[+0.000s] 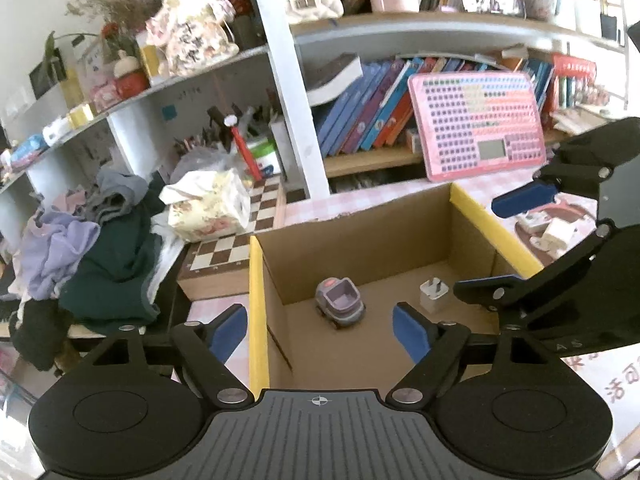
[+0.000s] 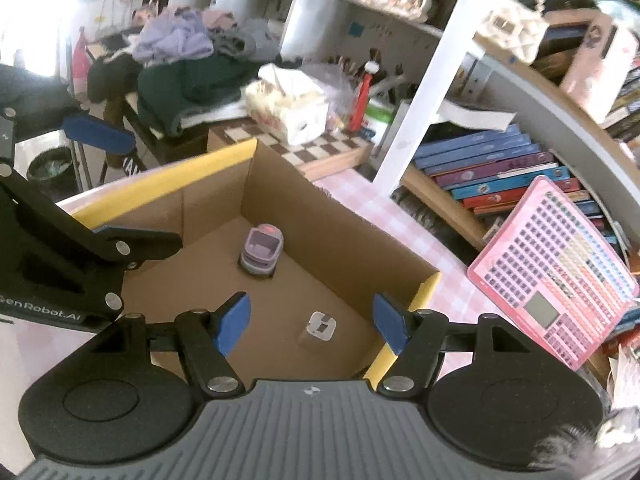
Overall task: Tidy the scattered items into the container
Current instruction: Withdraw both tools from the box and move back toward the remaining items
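An open cardboard box (image 1: 258, 320) with yellow-taped rims stands on the pink checked table. On its floor sit a small purple toy car (image 1: 340, 300) and a white charger plug (image 1: 434, 294). My left gripper (image 1: 320, 314) hangs above the box's near-left part, open, with nothing between its blue pads. At the right of this view, my right gripper (image 1: 504, 244) is also over the box. In the right wrist view the toy car (image 2: 262, 250) and the plug (image 2: 320, 326) lie below my right gripper (image 2: 311, 306), which is open and empty. The left gripper (image 2: 132, 184) shows at the left.
A pink toy keyboard (image 1: 480, 124) leans against the bookshelf behind the box. To the box's left are a chessboard (image 1: 232, 248), a tissue pack (image 1: 208, 208) and a pile of clothes (image 1: 100, 248). Small white items (image 1: 552, 232) lie on the table to the right.
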A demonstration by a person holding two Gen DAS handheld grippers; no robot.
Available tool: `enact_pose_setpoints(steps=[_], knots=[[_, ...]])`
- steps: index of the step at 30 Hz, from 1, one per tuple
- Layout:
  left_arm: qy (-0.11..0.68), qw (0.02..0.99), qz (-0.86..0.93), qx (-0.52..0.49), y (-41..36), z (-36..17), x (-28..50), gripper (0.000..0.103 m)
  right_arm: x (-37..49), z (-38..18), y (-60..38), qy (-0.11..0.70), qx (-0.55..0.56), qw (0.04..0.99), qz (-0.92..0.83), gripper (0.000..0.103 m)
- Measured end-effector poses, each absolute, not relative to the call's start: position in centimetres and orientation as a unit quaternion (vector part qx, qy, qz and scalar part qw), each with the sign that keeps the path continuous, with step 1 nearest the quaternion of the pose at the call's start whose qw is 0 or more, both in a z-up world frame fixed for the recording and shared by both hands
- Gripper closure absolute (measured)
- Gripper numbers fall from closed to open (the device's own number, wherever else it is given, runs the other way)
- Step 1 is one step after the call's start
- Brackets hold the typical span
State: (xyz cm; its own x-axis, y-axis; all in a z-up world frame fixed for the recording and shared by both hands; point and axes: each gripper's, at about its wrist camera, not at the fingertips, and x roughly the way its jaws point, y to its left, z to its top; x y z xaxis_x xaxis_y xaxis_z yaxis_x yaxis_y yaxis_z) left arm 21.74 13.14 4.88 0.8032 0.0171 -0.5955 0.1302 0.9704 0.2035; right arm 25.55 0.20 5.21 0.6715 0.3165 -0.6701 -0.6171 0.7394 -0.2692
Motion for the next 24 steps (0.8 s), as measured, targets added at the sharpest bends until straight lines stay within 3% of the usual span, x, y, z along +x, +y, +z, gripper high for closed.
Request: enact_pose_setpoints(steps=[24], knots=[[0.288, 0.956, -0.011, 0.047, 13.9, 5.5, 11.6, 0.015, 14.6, 6.8, -4.7, 0.279, -0.091, 0.940, 0.176, 0.034]])
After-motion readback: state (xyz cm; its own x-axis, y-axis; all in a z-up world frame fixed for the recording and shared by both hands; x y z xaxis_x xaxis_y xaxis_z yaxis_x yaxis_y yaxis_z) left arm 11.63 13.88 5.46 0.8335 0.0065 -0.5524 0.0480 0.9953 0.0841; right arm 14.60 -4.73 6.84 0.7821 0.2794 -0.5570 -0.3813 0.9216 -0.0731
